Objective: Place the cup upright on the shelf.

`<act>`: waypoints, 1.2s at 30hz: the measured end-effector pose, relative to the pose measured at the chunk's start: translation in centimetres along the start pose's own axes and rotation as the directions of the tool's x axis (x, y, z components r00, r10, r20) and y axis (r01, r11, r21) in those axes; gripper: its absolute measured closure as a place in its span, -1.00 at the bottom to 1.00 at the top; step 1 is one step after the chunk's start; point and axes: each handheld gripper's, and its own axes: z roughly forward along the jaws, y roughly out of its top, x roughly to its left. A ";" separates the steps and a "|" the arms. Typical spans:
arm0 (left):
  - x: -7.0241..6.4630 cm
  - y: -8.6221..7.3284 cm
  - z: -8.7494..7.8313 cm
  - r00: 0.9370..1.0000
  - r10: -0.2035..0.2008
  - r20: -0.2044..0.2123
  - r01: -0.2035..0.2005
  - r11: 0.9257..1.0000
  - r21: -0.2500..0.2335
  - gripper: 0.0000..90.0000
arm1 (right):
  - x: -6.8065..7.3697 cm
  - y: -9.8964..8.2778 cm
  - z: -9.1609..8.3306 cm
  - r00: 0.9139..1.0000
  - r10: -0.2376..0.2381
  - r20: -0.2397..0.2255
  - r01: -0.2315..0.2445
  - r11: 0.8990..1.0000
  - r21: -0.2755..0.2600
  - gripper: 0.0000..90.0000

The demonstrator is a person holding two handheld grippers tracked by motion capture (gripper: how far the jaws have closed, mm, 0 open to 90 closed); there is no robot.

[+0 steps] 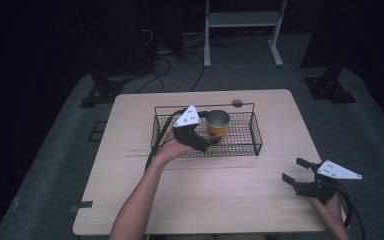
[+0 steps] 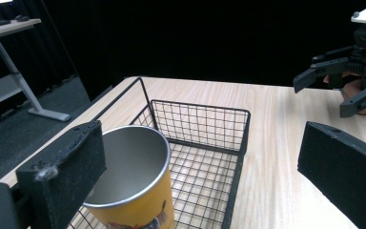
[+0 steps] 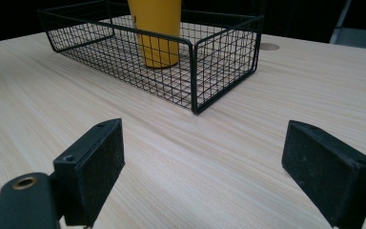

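Left claw (image 1: 211,141) released, jaws wide, hovering at the basket's (image 1: 256,135) front wall, the yellow cup (image 1: 218,124) at its 1 o'clock. Cup upright inside basket, left of centre, on the bench (image 1: 220,190). Right claw (image 1: 295,172) released, low over bench at 4 o'clock, well apart.

cups: 1 yellow cup (image 1: 217,126); baskets: 1 wire basket (image 1: 247,145); tables: 1 table (image 1: 220,195); claws: 2
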 end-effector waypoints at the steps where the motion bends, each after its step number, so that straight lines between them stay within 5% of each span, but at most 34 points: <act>1: -0.2 0.0 -0.1 1.000 0.001 0.003 -0.001 1.000 -0.002 -0.97 | 0.0 0.0 0.0 1.000 0.000 0.000 0.000 1.000 0.000 -0.70; 36: -4.0 -3.1 -3.7 0.999 -0.033 -0.017 0.033 0.999 -0.021 -0.97 | 0.0 0.0 0.0 1.000 0.003 0.002 -0.003 1.000 0.003 -0.70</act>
